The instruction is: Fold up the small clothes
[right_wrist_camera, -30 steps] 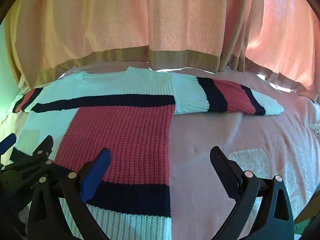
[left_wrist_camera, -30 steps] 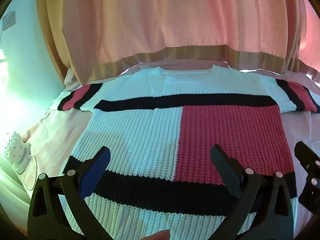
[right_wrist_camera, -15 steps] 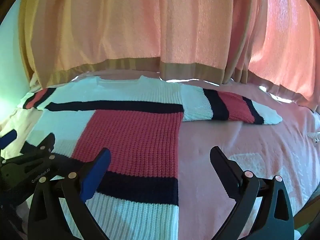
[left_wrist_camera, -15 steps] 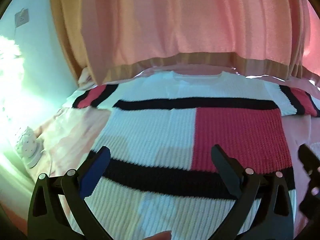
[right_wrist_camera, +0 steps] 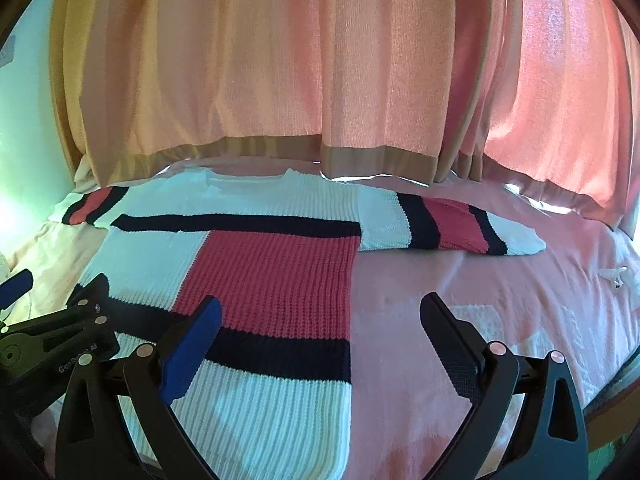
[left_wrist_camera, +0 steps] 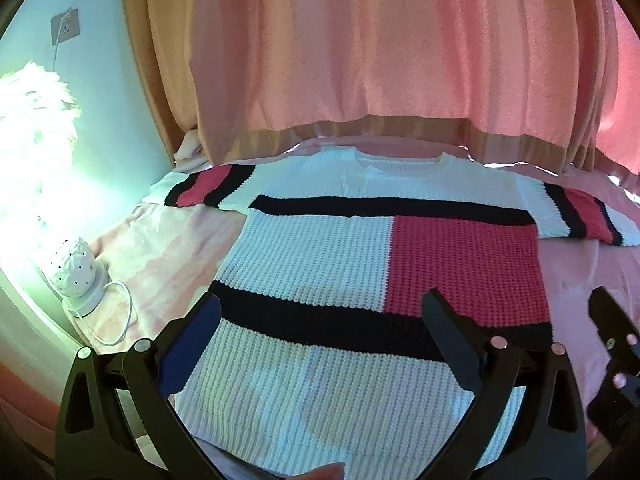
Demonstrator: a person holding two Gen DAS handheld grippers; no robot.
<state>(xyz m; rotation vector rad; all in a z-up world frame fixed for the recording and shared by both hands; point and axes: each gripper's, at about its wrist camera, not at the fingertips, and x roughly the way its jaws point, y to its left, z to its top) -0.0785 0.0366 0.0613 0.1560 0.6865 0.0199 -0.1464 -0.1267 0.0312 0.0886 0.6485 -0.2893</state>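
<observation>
A knit sweater (left_wrist_camera: 320,256) in white, red and black blocks lies flat and spread out on a pink bed cover (left_wrist_camera: 160,248), neck toward the curtain, both sleeves stretched sideways. My left gripper (left_wrist_camera: 320,312) hovers open above the sweater's lower hem with nothing between its fingers. My right gripper (right_wrist_camera: 320,316) is open too, over the sweater's (right_wrist_camera: 272,272) right edge and the bare cover (right_wrist_camera: 460,280). Each gripper shows at the edge of the other's view: the right one (left_wrist_camera: 616,352), the left one (right_wrist_camera: 52,320).
A pink and tan curtain (left_wrist_camera: 360,80) hangs down to the far side of the bed. A small white dotted lamp (left_wrist_camera: 74,268) with a white cable stands at the left by a pale wall with a socket (left_wrist_camera: 65,28). A fingertip (left_wrist_camera: 324,472) shows at the bottom edge.
Both grippers have pulled back and risen, so more of the sweater's hem and the left side of the bed now show. The sweater has not moved.
</observation>
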